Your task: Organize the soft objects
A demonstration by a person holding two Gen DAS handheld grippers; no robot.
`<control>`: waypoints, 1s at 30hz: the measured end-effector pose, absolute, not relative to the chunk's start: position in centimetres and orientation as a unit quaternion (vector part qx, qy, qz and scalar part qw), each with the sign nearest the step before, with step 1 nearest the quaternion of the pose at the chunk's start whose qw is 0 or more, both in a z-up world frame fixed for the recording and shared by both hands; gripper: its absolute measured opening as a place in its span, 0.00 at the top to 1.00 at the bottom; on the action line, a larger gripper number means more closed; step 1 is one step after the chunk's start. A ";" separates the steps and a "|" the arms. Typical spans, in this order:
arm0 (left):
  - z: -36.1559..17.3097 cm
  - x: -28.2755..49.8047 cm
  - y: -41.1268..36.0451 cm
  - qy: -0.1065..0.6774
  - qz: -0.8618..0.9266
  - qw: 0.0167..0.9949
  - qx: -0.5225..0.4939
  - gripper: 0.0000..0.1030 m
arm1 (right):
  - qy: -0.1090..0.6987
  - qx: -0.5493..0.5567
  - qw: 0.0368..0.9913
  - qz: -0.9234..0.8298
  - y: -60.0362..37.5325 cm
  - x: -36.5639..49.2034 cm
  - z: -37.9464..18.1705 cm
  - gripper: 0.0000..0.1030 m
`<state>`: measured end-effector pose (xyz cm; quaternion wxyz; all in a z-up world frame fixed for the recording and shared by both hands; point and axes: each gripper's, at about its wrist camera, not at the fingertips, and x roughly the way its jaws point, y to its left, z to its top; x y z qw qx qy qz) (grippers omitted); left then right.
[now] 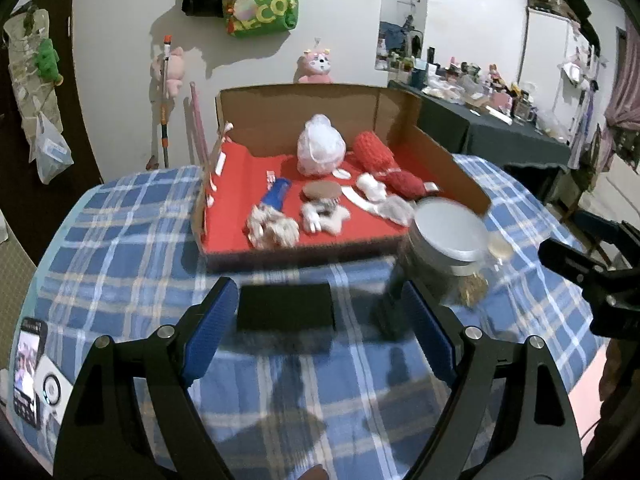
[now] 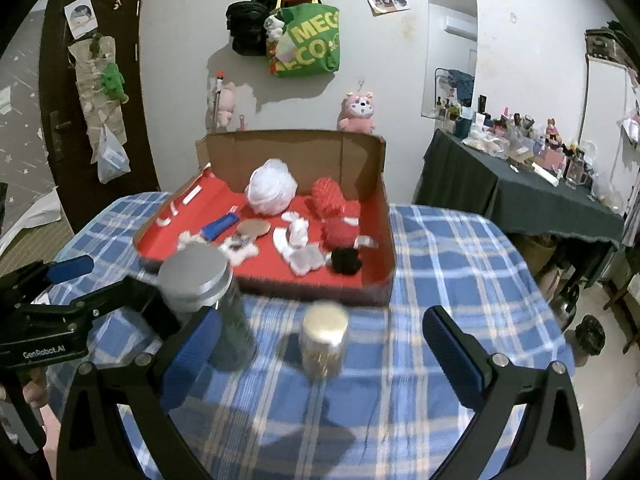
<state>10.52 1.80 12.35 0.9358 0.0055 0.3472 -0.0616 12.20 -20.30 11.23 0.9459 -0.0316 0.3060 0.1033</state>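
We see woven checked cloth (image 2: 440, 264) spread over the counter, matt and soft. The box (image 2: 280, 152) is plain brown cardboard, its floor lined in flat red paper. Inside lie a crinkly translucent plastic bag (image 1: 320, 148), nubby red knitted bundles (image 1: 374, 152) and a fluffy black pom-pom (image 2: 346, 261). The tall jar (image 2: 208, 280) wears a brushed metal lid — dull silver. Each claw (image 2: 322, 354) carries ribbed blue pads (image 1: 210, 332) on matt black plastic arms.

Motion blurs the silver-lidded jar (image 1: 444, 240), which hides the box's (image 1: 304, 100) near right corner.
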 end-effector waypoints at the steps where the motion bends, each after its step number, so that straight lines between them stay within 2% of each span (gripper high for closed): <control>1: 12.0 10.1 1.7 0.349 -0.062 0.935 0.006 0.18 | 0.311 -0.029 0.944 0.105 -20.3 11.7 10.6 0.00; 12: 5.1 8.5 0.4 0.409 -0.064 0.910 0.005 0.18 | 0.389 -0.026 0.916 0.092 -20.6 11.1 1.7 0.00; 18: 2.3 9.1 0.2 0.433 -0.039 0.900 0.017 0.18 | 0.419 -0.028 0.904 0.084 -20.6 11.9 -1.0 0.00; 23: 2.1 9.5 -0.1 0.436 -0.028 0.900 0.012 0.04 | 0.416 -0.027 0.906 0.078 -20.8 12.3 -1.3 0.00; 30: 1.8 9.8 -0.4 0.434 -0.021 0.901 0.011 0.00 | 0.408 -0.024 0.910 0.073 -20.7 12.3 -1.4 0.00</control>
